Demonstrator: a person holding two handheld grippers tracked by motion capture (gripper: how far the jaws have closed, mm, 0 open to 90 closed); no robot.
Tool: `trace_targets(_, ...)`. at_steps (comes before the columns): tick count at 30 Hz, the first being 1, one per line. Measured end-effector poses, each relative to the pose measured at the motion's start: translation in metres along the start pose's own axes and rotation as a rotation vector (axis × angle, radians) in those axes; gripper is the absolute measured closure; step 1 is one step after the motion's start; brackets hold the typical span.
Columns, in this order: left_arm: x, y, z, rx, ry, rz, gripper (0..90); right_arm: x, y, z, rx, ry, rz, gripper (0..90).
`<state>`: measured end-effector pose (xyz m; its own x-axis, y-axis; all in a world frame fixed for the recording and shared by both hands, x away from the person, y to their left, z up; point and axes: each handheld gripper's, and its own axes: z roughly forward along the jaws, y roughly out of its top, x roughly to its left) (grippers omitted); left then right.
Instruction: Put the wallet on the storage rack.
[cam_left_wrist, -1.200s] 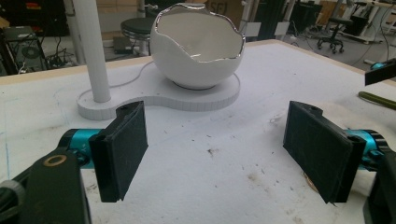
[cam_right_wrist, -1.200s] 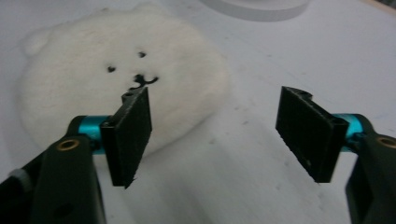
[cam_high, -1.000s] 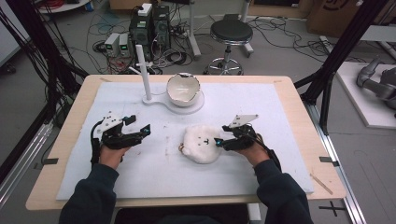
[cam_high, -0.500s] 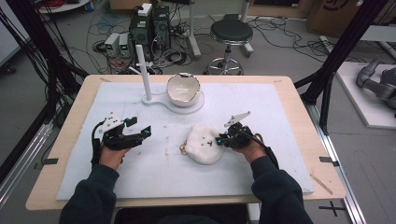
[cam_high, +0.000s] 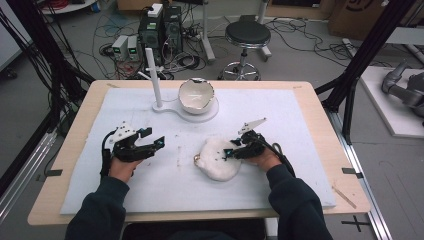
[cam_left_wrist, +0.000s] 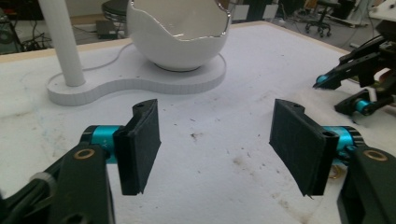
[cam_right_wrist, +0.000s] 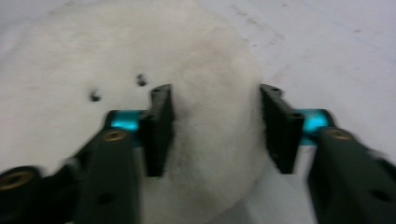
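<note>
**Right gripper works at the fluffy toy**

A round, white, fuzzy plush toy (cam_high: 218, 159) lies near the counter's front edge, its long axis roughly along that edge. The right gripper (cam_high: 231, 151), rolled further over than a second ago, straddles the plush, jaws just reopening; whether the pads press it, I cannot tell. The left gripper (cam_high: 152, 141) stands wide, empty, jaws narrowing.

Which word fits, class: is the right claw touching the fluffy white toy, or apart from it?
Touching. In the right gripper view the right claw straddles the fluffy white toy, its left pad sunk into the fur; its jaws have just been opening.
</note>
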<state>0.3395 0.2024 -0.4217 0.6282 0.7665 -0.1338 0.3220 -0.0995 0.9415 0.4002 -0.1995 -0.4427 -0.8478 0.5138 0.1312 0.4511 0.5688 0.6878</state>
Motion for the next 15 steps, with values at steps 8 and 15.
trace_targets(8,-0.008,0.0,0.007,0.012,-0.074,-0.018,33.5,0.008,0.004,-0.021,-0.1,-0.007,0.074,80.1)
trace_targets(15,-0.031,-0.002,0.029,0.074,-0.186,0.012,30.2,0.023,0.014,-0.037,-0.29,-0.045,0.048,80.3)
